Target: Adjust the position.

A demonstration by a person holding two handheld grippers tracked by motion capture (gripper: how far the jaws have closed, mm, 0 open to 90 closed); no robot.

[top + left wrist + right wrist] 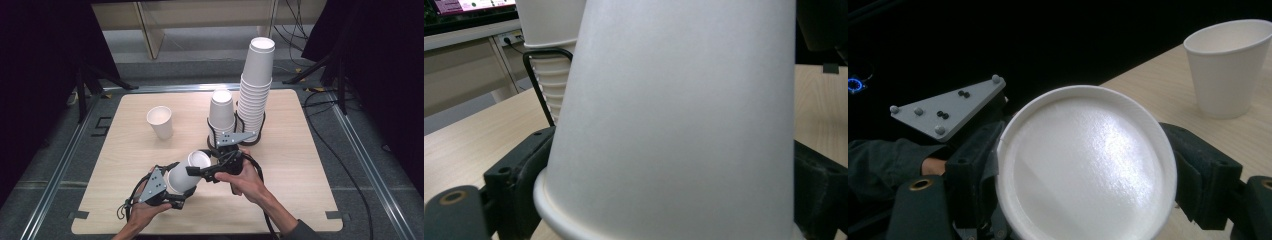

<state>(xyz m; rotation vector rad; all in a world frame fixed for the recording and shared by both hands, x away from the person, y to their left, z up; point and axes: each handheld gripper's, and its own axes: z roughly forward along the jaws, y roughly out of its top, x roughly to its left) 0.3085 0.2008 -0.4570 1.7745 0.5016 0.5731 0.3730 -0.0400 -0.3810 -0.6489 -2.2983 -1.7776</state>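
Both jaws grasp one paper cup (186,172), low centre of frame. If I squeeze harder or twist my left gripper (167,192) against my right gripper (200,170), its wall may crumple.

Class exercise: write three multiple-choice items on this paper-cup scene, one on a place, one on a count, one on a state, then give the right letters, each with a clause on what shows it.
1. Where does the lone upright cup stand?
A. left of the two stacks
B. on top of the tall stack
C. at the table's near right corner

2. How many cup stacks stand in the wire rack?
A. one
B. two
C. four

3. How is the held cup gripped?
A. by one claw alone
B. by a bare hand
C. between both claws, lying sideways

Answers
1. A: the lone cup stands apart, left of the short stack and the tall stack.
2. B: the rack holds those two stacks.
3. C: the held cup lies tilted, with the left claw at its rim end and the right claw at its base end.
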